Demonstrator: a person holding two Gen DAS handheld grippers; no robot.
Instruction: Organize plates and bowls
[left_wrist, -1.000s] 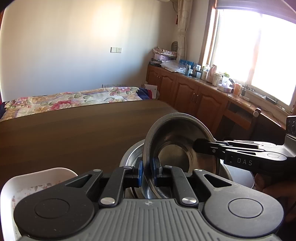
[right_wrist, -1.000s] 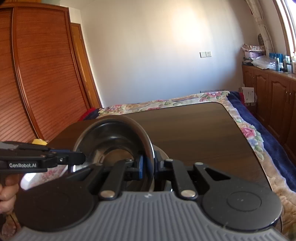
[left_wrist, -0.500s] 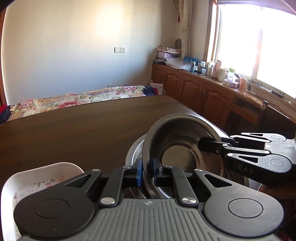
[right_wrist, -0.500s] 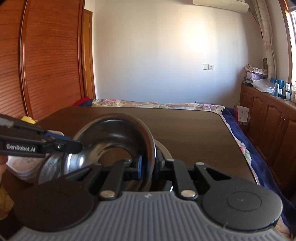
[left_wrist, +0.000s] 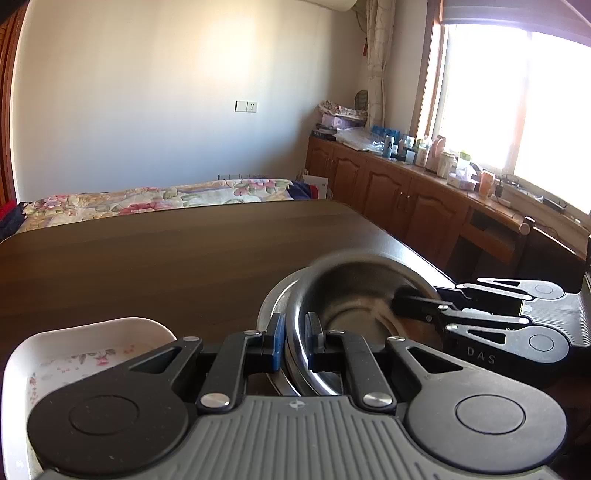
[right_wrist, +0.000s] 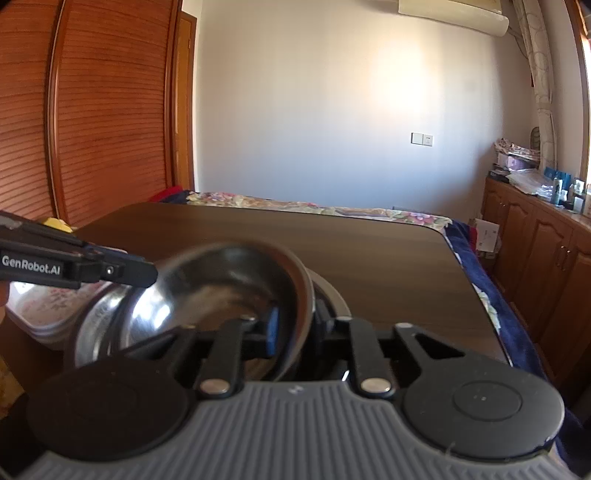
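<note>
A steel bowl (left_wrist: 354, 295) (right_wrist: 221, 280) lies tilted inside a wider steel bowl (left_wrist: 271, 301) (right_wrist: 98, 314) on the dark wooden table (left_wrist: 147, 258). My left gripper (left_wrist: 295, 341) is shut on its near rim and shows from the side in the right wrist view (right_wrist: 147, 275). My right gripper (right_wrist: 297, 326) straddles the opposite rim with its jaws a little apart; in the left wrist view its tips (left_wrist: 402, 301) reach over the bowl's far edge. The bowl is motion-blurred. A white floral dish (left_wrist: 92, 350) (right_wrist: 37, 306) sits to the left of the steel bowls.
The table's right edge (right_wrist: 465, 273) runs beside a bed with a floral cover (left_wrist: 166, 195). Wooden cabinets (left_wrist: 406, 199) with bottles stand under the window. A wooden wardrobe (right_wrist: 92, 110) fills the left. A hand (right_wrist: 3, 295) shows at the left edge.
The steel bowl has tipped from steeply upright to nearly flat and sunk into the wider bowl. Both grippers came down and pitched up with it. The right gripper's jaws have widened slightly.
</note>
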